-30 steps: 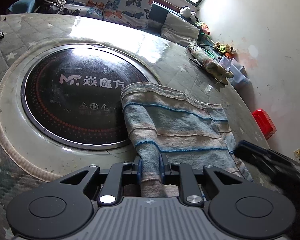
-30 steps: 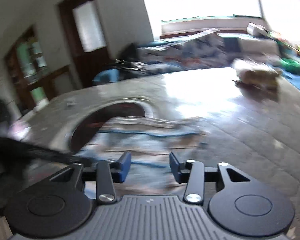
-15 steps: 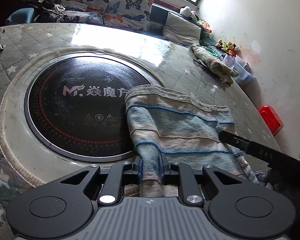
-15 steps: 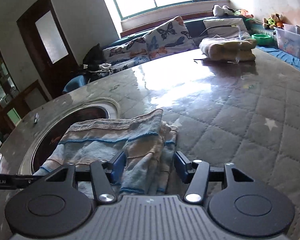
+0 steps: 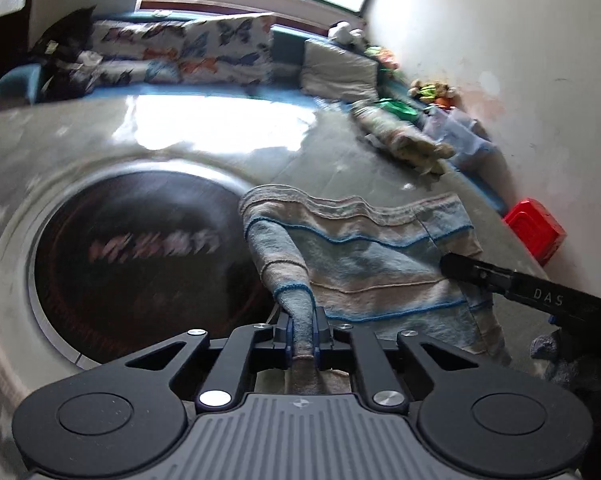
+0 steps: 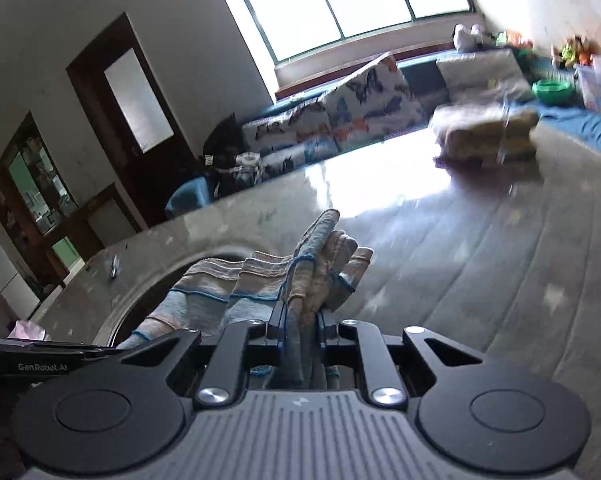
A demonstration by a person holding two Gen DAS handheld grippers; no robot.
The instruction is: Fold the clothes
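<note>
A blue and beige striped cloth (image 5: pixel 364 252) lies on the round quilted table, its left edge over the black glass hob (image 5: pixel 140 256). My left gripper (image 5: pixel 302 332) is shut on the cloth's near left corner. My right gripper (image 6: pixel 302 328) is shut on the bunched near right corner of the cloth (image 6: pixel 312 276), whose folds stand up beyond its fingers. The right gripper shows in the left wrist view (image 5: pixel 512 284) as a black bar over the cloth's right side. The left gripper shows in the right wrist view (image 6: pixel 40 360) at the lower left.
A folded pile of clothes (image 6: pixel 484 132) sits at the far side of the table (image 6: pixel 500 280). A bench with butterfly cushions (image 5: pixel 188 52) runs behind it. A red box (image 5: pixel 534 230) stands on the floor by the right wall. A pen (image 6: pixel 114 266) lies near the table's left edge.
My right gripper has closed on the cloth's right corner, which now bunches upward. Both grippers have moved and the cloth is rippled along its far edge.
</note>
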